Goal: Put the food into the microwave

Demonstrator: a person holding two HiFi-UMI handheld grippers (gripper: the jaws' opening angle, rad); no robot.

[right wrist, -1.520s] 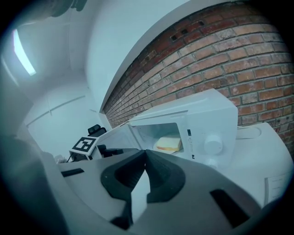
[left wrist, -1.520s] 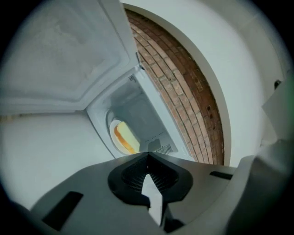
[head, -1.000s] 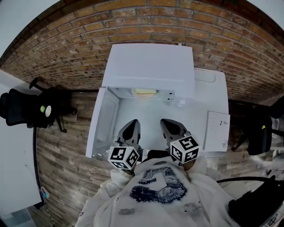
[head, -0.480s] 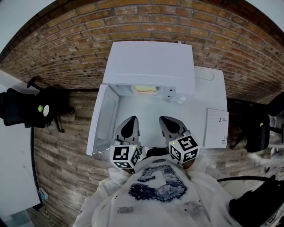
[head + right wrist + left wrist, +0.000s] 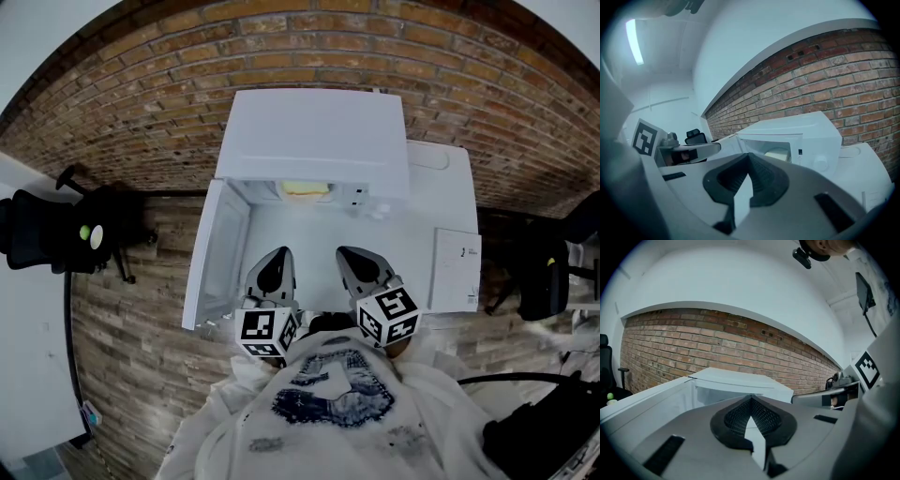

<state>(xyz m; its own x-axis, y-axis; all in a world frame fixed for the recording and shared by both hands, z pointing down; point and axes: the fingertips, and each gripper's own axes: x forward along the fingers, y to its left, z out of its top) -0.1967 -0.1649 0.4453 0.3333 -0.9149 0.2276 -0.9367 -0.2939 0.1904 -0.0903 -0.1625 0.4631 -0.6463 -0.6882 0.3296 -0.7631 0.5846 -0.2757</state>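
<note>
White box-shaped microwave (image 5: 314, 141) stood at the far edge of the white worktop (image 5: 441, 197), its door (image 5: 217, 253) swung open to the left. Pale yellow food (image 5: 305, 189) sat inside the cavity, toward the back. Left gripper (image 5: 278, 257) closed, nothing between the jaws. Right gripper (image 5: 350, 256) closed likewise, empty. Both hovered side by side near the front edge of the worktop, pointing at the opening, well apart from the food. White printed sheet (image 5: 457, 272) lay at the right edge.

The microwave (image 5: 314, 141) has a smooth white shell. The wall (image 5: 309, 42) is rough red brick, and the floor (image 5: 131, 328) is matt, grainy wood. The left tongs (image 5: 751, 399) and right tongs (image 5: 749, 157) are matt grey plastic with ribbed black pads (image 5: 736, 417). The tabletop (image 5: 442, 187) is smooth white.
</note>
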